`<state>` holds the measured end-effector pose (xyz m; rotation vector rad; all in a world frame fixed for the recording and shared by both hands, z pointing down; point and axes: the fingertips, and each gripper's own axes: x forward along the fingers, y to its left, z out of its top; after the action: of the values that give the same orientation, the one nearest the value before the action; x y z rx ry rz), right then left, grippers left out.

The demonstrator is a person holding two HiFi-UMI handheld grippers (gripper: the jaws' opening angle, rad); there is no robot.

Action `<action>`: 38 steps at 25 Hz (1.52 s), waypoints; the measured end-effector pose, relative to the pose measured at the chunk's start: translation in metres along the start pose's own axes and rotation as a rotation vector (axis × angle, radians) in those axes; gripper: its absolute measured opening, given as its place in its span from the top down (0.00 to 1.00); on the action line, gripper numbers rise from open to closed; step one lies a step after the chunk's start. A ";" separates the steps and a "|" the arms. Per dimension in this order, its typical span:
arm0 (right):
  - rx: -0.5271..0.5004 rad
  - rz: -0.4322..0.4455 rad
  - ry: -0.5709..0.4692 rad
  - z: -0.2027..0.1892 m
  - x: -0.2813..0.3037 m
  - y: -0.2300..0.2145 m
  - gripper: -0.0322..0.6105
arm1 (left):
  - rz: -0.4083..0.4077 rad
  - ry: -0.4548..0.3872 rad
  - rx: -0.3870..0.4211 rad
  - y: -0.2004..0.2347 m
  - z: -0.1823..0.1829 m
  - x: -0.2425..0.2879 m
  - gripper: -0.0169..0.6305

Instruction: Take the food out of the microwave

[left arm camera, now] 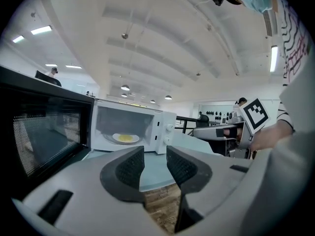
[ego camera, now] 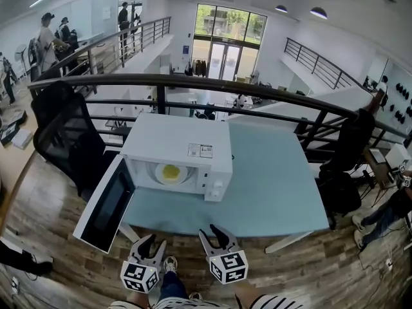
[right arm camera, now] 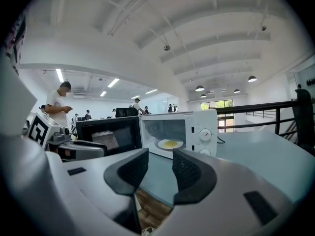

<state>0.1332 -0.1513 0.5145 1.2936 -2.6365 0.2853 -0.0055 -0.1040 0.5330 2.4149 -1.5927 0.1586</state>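
Note:
A white microwave stands on the pale blue table, its door swung wide open to the left. Inside sits a white plate with yellow food, also seen in the left gripper view as the plate and in the right gripper view as the plate. My left gripper and right gripper hover side by side just off the table's near edge, short of the microwave. Both are open with nothing between their jaws.
A black office chair stands left of the table beside the open door. A dark railing runs behind the table. Several people stand far off at the left. Wooden floor surrounds the table.

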 end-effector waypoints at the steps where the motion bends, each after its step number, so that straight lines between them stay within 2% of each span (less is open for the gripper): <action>1: 0.000 -0.003 0.000 0.000 0.004 -0.002 0.72 | -0.001 0.000 0.000 0.004 0.001 0.005 0.79; 8: 0.033 -0.036 0.000 -0.003 0.040 -0.012 0.72 | -0.009 0.013 0.003 0.036 0.008 0.037 0.79; 22: 0.083 -0.047 0.082 -0.021 0.140 -0.035 0.72 | -0.004 0.100 -0.032 0.110 -0.009 0.108 0.79; 31: 0.101 -0.096 0.092 -0.023 0.198 -0.052 0.72 | -0.007 0.133 -0.035 0.150 -0.014 0.150 0.79; 38: 0.172 -0.136 0.092 -0.035 0.232 -0.062 0.72 | -0.027 0.148 -0.038 0.167 -0.017 0.182 0.79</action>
<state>0.0465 -0.3555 0.6125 1.4661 -2.4792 0.5467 -0.0855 -0.3246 0.6138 2.3358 -1.4849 0.2923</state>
